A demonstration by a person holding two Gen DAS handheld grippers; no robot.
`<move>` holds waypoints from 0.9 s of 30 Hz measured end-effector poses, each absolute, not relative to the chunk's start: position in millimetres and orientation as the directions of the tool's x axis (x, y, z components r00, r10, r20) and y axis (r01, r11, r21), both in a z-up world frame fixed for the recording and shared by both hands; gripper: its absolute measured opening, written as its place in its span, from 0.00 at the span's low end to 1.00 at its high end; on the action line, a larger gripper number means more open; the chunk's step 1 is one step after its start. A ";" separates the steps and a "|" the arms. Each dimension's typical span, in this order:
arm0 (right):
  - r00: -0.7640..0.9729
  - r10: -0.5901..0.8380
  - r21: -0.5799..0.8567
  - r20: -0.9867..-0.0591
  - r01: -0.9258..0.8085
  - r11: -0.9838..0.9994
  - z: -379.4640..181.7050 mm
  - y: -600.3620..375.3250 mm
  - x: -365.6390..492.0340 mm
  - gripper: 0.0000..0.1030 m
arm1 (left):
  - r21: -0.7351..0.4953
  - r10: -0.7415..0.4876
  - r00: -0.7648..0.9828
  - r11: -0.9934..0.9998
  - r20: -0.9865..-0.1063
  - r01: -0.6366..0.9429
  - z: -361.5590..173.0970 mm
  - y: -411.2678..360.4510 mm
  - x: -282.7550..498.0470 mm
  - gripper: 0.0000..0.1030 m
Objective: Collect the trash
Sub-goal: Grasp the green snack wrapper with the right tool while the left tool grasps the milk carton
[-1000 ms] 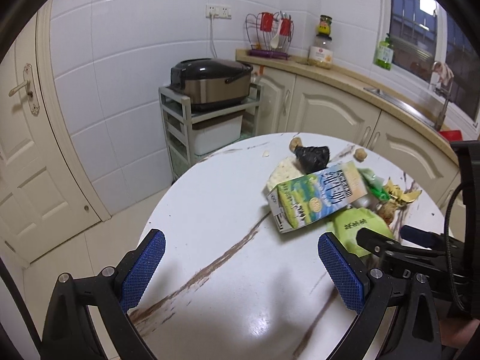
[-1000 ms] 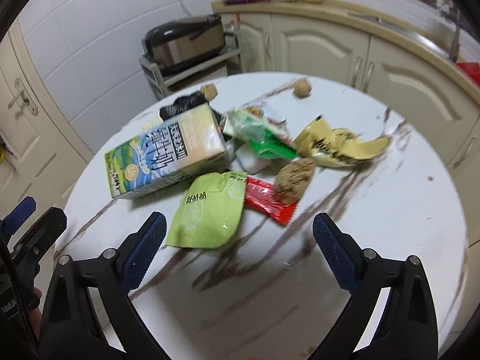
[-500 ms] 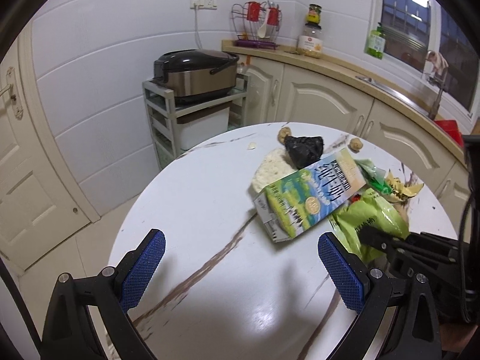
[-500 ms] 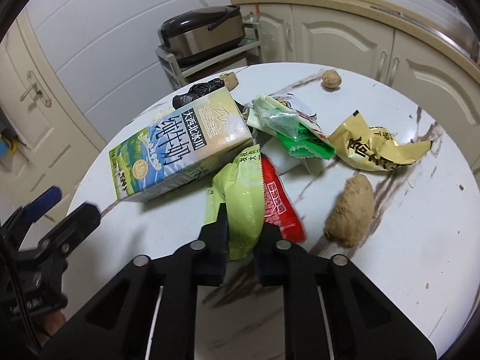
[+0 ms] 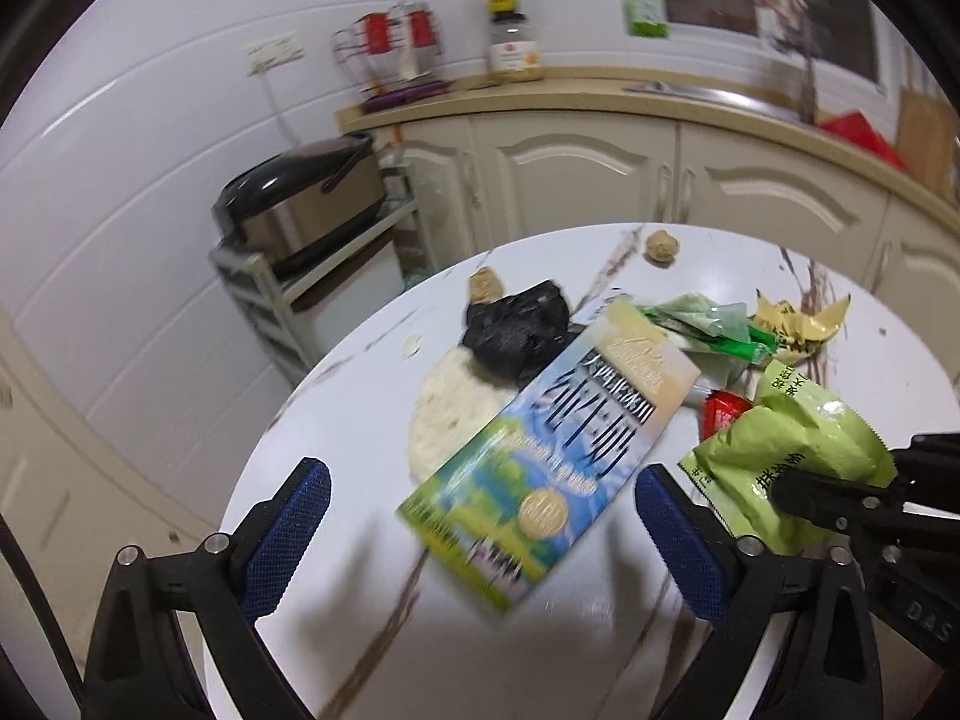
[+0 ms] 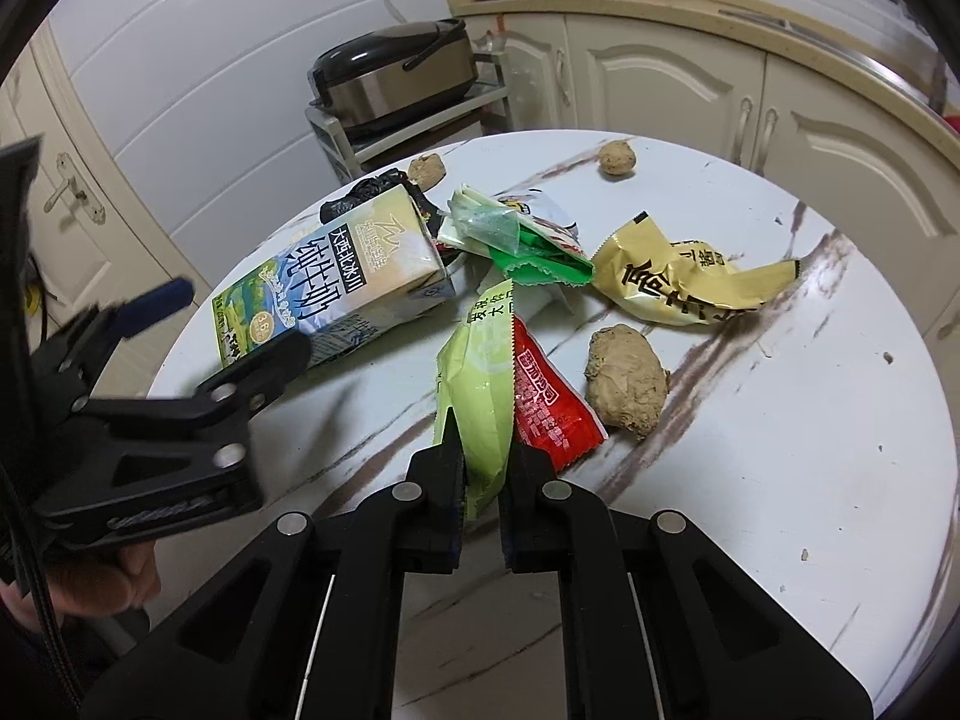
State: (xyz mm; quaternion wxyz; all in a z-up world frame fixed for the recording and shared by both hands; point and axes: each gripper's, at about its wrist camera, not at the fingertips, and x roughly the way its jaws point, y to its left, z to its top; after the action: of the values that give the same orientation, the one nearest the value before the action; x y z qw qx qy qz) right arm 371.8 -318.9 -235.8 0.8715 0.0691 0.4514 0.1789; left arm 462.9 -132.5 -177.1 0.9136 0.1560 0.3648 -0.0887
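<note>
A rice cooker (image 6: 393, 75) sits on a metal rack (image 5: 264, 294) against the tiled wall, beside cream cabinets (image 6: 660, 78) whose countertop carries a jar (image 5: 512, 42) and a utensil holder (image 5: 396, 57).

Black-framed left gripper (image 5: 474, 531) and right gripper (image 6: 483, 483), silver screws, blue textured pads (image 5: 287, 525).
</note>
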 end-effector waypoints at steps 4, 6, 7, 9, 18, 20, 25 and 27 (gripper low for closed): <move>0.527 0.377 0.286 -0.762 -0.248 0.926 -236.6 -320.4 371.5 0.09 | 0.197 -0.102 0.680 0.917 -0.726 0.347 -189.0 -145.0 474.5 0.59; 0.528 0.376 0.286 -0.761 -0.246 0.926 -236.2 -321.8 370.7 0.09 | 0.178 -0.121 0.667 0.915 -0.735 0.362 -191.8 -147.6 477.4 0.55; 0.529 0.376 0.287 -0.761 -0.245 0.926 -236.5 -322.0 369.9 0.09 | 0.173 -0.123 0.667 0.917 -0.735 0.359 -191.7 -146.9 477.2 0.53; 0.530 0.375 0.288 -0.761 -0.243 0.926 -236.3 -323.4 369.0 0.09 | 0.157 -0.131 0.665 0.921 -0.736 0.356 -190.8 -145.3 474.7 0.50; 0.539 0.371 0.288 -0.756 -0.235 0.928 -232.4 -332.3 357.6 0.09 | 0.079 -0.166 0.655 0.942 -0.737 0.327 -184.1 -132.8 446.1 0.45; 0.542 0.372 0.288 -0.754 -0.235 0.928 -231.0 -333.7 354.5 0.09 | 0.065 -0.169 0.655 0.946 -0.736 0.317 -180.9 -129.7 436.5 0.44; 0.550 0.371 0.289 -0.748 -0.233 0.928 -227.9 -339.7 344.6 0.08 | 0.041 -0.178 0.659 0.953 -0.730 0.302 -173.8 -121.7 410.9 0.43; 0.554 0.372 0.291 -0.745 -0.233 0.928 -226.2 -342.3 340.4 0.08 | 0.034 -0.182 0.663 0.953 -0.726 0.300 -169.5 -120.5 401.4 0.43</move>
State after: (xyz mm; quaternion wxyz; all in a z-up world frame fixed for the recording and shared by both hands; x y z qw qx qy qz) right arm 340.4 -342.3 -226.2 0.8779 0.0793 0.4398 0.1722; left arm 401.4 -120.5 -169.5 0.9087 0.0756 0.3886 -0.1325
